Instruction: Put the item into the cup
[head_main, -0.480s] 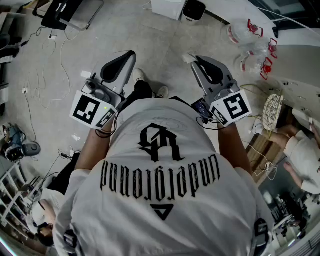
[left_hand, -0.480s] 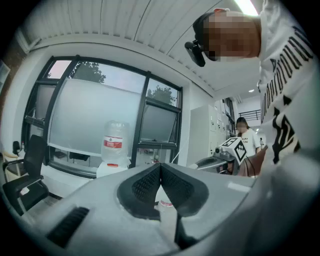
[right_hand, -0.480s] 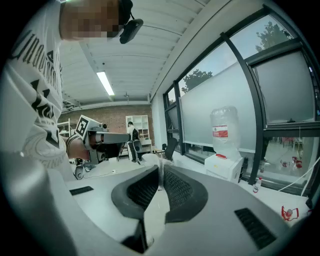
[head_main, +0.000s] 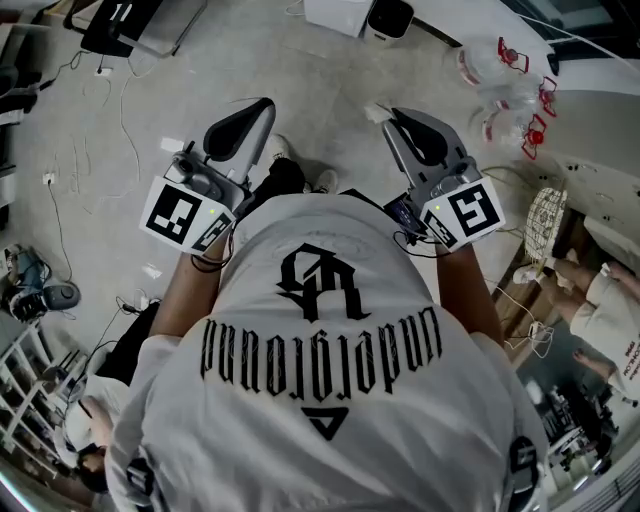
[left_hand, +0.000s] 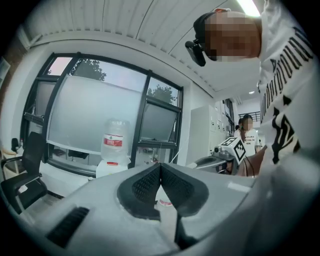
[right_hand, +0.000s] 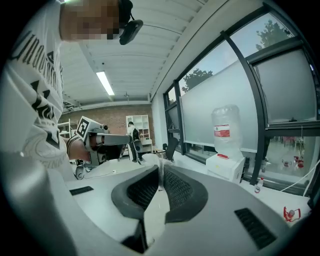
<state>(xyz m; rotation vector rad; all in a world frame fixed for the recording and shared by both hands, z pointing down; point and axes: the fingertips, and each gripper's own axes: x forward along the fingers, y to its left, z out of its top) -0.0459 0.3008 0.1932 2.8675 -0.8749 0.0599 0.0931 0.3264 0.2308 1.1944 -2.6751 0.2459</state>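
I stand on a grey floor and hold both grippers out in front of my chest, level with each other. My left gripper (head_main: 267, 104) (left_hand: 160, 165) is shut, its ribbed black pads meeting with nothing between them. My right gripper (head_main: 391, 113) (right_hand: 160, 168) is shut on a small crumpled white item (head_main: 375, 115) (right_hand: 156, 160) that pokes out at the jaw tips. Each gripper shows in the other's view, the left gripper (right_hand: 102, 140) and the right gripper (left_hand: 218, 158). No cup shows in any view.
A water dispenser (left_hand: 113, 151) (right_hand: 227, 155) with a bottle stands by the big windows. Cables (head_main: 95, 135) lie on the floor at the left. Clear plastic jugs (head_main: 497, 70) sit at the upper right. A person (head_main: 605, 305) is at the right edge, and an office chair (left_hand: 24, 172) at the left.
Both grippers have hardly moved, edging slightly forward. The person at the right edge has shifted lower in the head view.
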